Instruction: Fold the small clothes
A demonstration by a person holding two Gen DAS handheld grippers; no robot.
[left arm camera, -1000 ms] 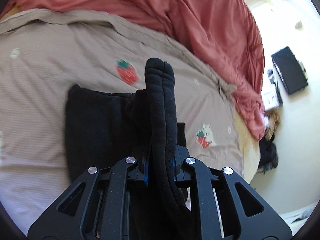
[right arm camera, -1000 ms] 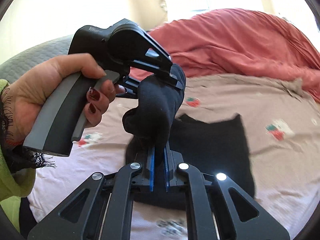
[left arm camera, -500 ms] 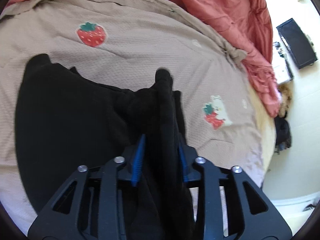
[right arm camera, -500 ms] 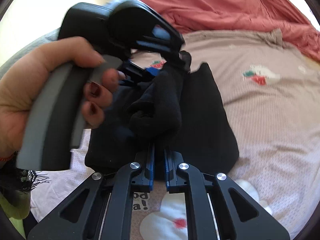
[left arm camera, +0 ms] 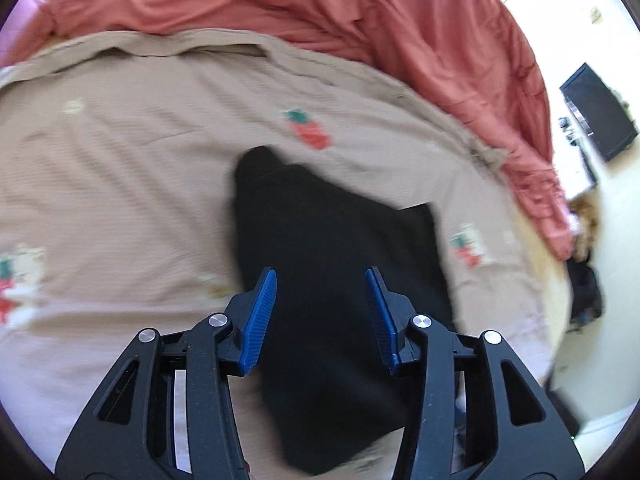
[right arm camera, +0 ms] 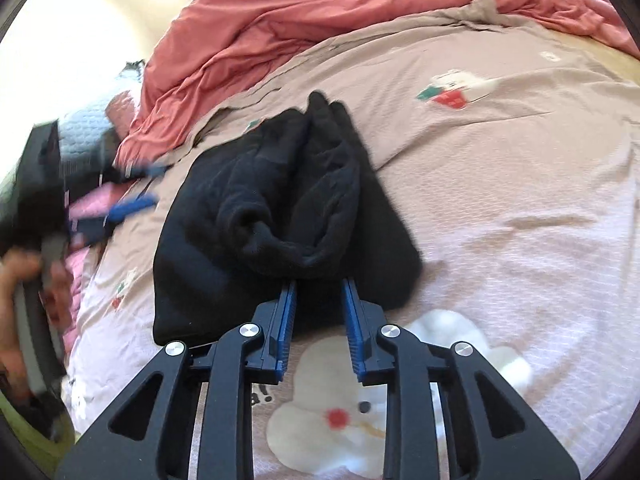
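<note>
A small black garment (left arm camera: 332, 248) lies on the printed bedsheet (left arm camera: 120, 184). In the right wrist view its folded-over part (right arm camera: 296, 208) rests bunched on top of the flat layer. My left gripper (left arm camera: 321, 272) hovers over the garment with its jaws opening and nothing pressed between the blue pads. It shows blurred at the left of the right wrist view (right arm camera: 140, 188), held by a hand (right arm camera: 20, 276) and apart from the cloth. My right gripper (right arm camera: 319, 283) is at the garment's near edge, jaws opening, with the pads clear of the fold.
A rumpled red duvet (left arm camera: 360, 28) covers the far side of the bed. Pink clothes (right arm camera: 92, 204) and a light blue quilted piece (right arm camera: 84, 128) lie at the bed's left. Beside the bed, on the floor, sits a flat black object (left arm camera: 596, 112).
Both grippers held the raised black fold shut between them; both have let go. The fold now lies on the garment, and the left gripper has pulled away to the side.
</note>
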